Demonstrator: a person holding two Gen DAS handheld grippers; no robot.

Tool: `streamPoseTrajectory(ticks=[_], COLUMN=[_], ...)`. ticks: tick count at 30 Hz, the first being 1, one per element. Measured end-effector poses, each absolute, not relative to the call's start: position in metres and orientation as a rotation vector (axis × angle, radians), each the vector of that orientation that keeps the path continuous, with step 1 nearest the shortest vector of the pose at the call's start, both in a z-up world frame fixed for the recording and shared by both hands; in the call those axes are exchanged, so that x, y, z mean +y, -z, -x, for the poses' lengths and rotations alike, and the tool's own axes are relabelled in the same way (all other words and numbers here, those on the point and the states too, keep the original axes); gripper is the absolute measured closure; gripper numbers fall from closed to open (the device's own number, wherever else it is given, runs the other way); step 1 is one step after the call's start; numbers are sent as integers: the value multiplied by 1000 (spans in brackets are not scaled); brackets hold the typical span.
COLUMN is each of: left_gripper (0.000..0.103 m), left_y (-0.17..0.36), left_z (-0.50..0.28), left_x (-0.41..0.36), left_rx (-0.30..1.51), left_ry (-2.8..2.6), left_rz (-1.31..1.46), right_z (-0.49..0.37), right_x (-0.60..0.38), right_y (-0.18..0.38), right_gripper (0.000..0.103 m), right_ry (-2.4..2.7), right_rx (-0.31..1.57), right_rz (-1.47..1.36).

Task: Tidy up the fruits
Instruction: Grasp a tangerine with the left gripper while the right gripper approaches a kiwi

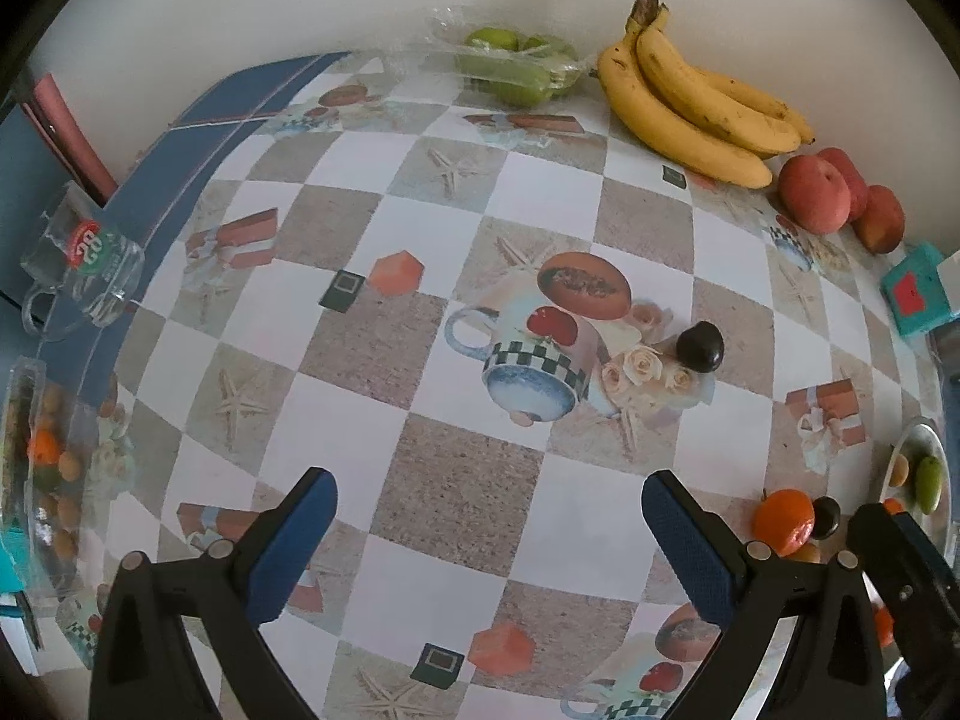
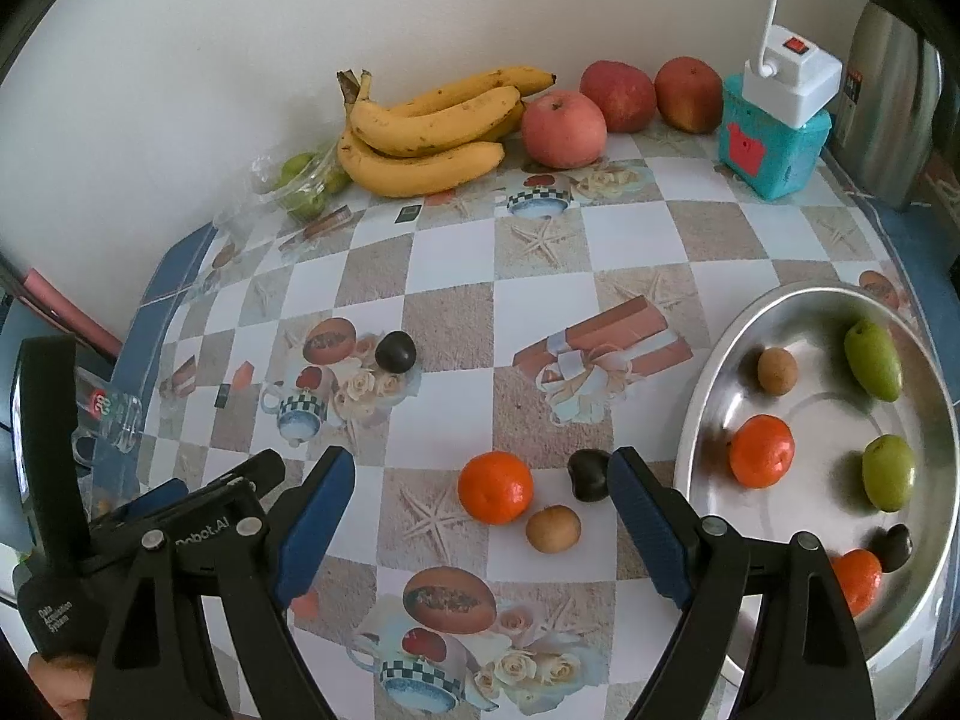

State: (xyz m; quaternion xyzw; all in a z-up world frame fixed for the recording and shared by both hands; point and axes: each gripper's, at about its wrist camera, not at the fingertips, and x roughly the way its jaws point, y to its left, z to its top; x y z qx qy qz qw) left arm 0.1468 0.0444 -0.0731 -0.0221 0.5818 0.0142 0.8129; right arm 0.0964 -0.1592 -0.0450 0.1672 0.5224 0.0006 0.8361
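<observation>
My right gripper (image 2: pixel 480 516) is open and empty above an orange tangerine (image 2: pixel 495 487), a brown longan (image 2: pixel 552 528) and a dark chestnut-like fruit (image 2: pixel 588 474) on the table. A steel plate (image 2: pixel 708 396) to its right holds tangerines, green fruits, a longan and a dark fruit. My left gripper (image 1: pixel 489 531) is open and empty over the checked tablecloth. Another dark fruit (image 1: pixel 700 346) lies ahead of it, also in the right wrist view (image 2: pixel 395 351). The tangerine shows at the left wrist view's right (image 1: pixel 784 522).
Bananas (image 2: pixel 420 132), three red apples (image 2: pixel 563 128) and bagged green fruits (image 2: pixel 303 186) line the wall. A teal box with a white plug (image 2: pixel 774 138) and a steel kettle (image 2: pixel 894 114) stand at the back right. A glass mug (image 1: pixel 84 270) and a glass bowl of fruits (image 1: pixel 42 474) sit at the left edge.
</observation>
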Motion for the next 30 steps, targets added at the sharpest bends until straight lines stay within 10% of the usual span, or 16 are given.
streamPoseTrajectory(ticks=[30], left_gripper=[12], left_y=[77], left_z=[-149], left_x=[-11], left_rx=[1244], left_ry=[205], left_rz=[176], right_z=[-103], right_x=[-195], right_y=[87], right_gripper=[64], right_ry=[125], right_rx=[1204], right_rz=[-328])
